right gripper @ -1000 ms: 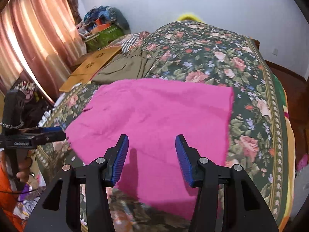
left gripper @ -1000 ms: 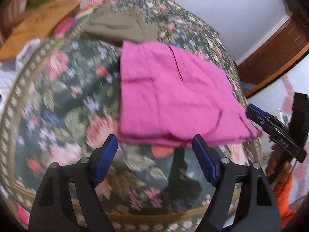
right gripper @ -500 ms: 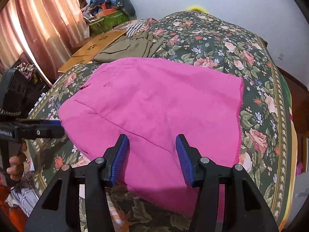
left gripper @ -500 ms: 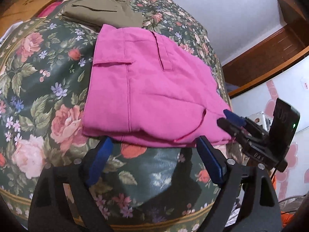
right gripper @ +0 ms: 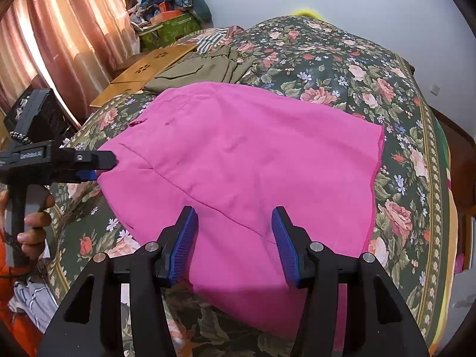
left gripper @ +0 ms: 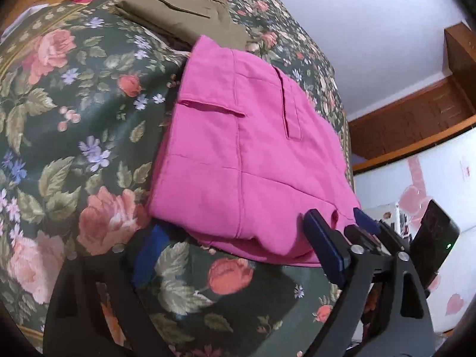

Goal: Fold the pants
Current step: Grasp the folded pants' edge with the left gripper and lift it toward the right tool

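Pink pants (right gripper: 238, 172), already folded into a flat block, lie on the floral bedspread (right gripper: 342, 68) with a pocket slit (seen from the left wrist) facing up. The left gripper (left gripper: 238, 255) sits low at the near folded edge, jaws spread wide with nothing between them. The right gripper (right gripper: 235, 241) hovers over the opposite edge of the cloth, equally wide open and holding nothing. Olive pants (left gripper: 184, 15) lie folded just beyond, touching the pink corner
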`<state>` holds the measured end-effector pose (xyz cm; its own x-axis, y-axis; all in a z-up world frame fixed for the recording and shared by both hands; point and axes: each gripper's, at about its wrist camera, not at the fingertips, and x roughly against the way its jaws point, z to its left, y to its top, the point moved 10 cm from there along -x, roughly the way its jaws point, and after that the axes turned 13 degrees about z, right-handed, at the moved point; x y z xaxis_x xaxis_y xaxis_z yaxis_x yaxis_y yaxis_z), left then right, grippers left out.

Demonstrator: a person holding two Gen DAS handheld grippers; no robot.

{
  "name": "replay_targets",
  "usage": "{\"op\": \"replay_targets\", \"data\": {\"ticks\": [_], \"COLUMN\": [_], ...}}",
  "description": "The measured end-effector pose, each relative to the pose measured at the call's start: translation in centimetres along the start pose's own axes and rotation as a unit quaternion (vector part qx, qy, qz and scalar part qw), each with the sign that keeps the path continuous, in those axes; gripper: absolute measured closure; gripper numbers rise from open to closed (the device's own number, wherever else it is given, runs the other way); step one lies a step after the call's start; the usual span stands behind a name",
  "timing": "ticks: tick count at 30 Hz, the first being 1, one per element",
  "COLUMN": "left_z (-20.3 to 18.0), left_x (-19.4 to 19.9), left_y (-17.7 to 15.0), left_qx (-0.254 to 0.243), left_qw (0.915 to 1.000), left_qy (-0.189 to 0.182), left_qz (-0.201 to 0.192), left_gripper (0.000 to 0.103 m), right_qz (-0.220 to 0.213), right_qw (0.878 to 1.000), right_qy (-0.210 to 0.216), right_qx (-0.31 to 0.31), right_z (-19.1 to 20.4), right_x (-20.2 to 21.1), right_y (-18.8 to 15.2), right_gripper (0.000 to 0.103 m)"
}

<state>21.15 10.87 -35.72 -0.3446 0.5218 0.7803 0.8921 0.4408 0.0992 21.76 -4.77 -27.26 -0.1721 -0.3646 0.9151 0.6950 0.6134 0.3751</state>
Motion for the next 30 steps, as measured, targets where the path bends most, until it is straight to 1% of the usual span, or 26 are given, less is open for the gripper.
{"op": "replay_targets", "data": {"ticks": [1,4,6,7,8,10,11,12,13,15,17,20,22,24,27,30], "left_z": [-0.2,-0.2,-0.1,0.1,0.3,0.6,0.5,0.2,-0.1,-1.2,-2.2,-3.9,-5.0,-6.4,-8.2,-9.6], "left_x": [-0.3,-0.7,-0.8,-0.7,-0.6,-0.1,0.1,0.3,0.4,0.7,1.3,2.9,3.9,5.0,6.1,7.0], "left_y": [0.2,0.7,1.3,1.7,1.8,2.5,2.6,2.6,2.7,2.7,2.7,2.5,2.6,2.5,2.0,1.3], "left_qx": [0.0,-0.004,-0.003,0.001,0.002,0.01,0.009,0.003,-0.006,-0.038,-0.07,-0.093,-0.113,-0.14,-0.174,-0.201], "left_qw": [1.0,1.0,0.9998,0.9996,0.9994,0.9991,0.999,0.9989,0.9985,0.9956,0.9888,0.9816,0.9762,0.9679,0.9563,0.9459], "left_qy": [-0.005,0.008,0.021,0.03,0.033,0.037,0.038,0.04,0.046,0.077,0.118,0.142,0.153,0.168,0.189,0.203], "left_qz": [0.002,0.003,-0.001,-0.004,-0.006,-0.02,-0.023,-0.025,-0.028,-0.04,-0.058,-0.088,-0.105,-0.123,-0.14,-0.154], "left_gripper": [0.004,0.004,0.006,0.012,0.015,0.029,0.033,0.044,0.053,0.063,0.07,0.077,0.078,0.078,0.079,0.079], "right_qz": [0.0,0.0,-0.001,-0.001,-0.001,-0.001,-0.001,-0.001,-0.001,0.0,0.0,0.001,0.001,0.003,0.001,-0.013], "right_qw": [1.0,1.0,1.0,1.0,1.0,1.0,1.0,1.0,1.0,1.0,1.0,1.0,1.0,1.0,0.999,0.999], "right_qy": [0.001,0.003,0.005,0.006,0.007,0.007,0.008,0.009,0.01,0.011,0.012,0.011,0.007,0.006,0.013,0.026], "right_qx": [0.0,0.0,-0.001,-0.001,-0.001,-0.001,-0.001,-0.001,-0.001,-0.003,-0.004,-0.01,-0.019,-0.026,-0.035,-0.044], "right_z": [0.0,0.0,-0.1,-0.1,-0.2,-0.1,-0.1,-0.2,-0.2,-0.3,-0.4,-0.4,-0.5,-0.5,-0.3,0.1], "right_x": [0.0,-0.1,0.0,0.0,0.0,0.0,0.0,0.0,0.0,0.0,-0.1,-0.1,0.1,0.2,0.7,1.5], "right_y": [0.0,0.0,0.0,0.0,0.0,0.0,0.0,0.0,0.0,0.0,0.1,0.1,0.2,0.3,0.8,1.6], "right_gripper": [0.054,0.054,0.054,0.054,0.054,0.054,0.054,0.054,0.054,0.053,0.052,0.051,0.05,0.05,0.05,0.049]}}
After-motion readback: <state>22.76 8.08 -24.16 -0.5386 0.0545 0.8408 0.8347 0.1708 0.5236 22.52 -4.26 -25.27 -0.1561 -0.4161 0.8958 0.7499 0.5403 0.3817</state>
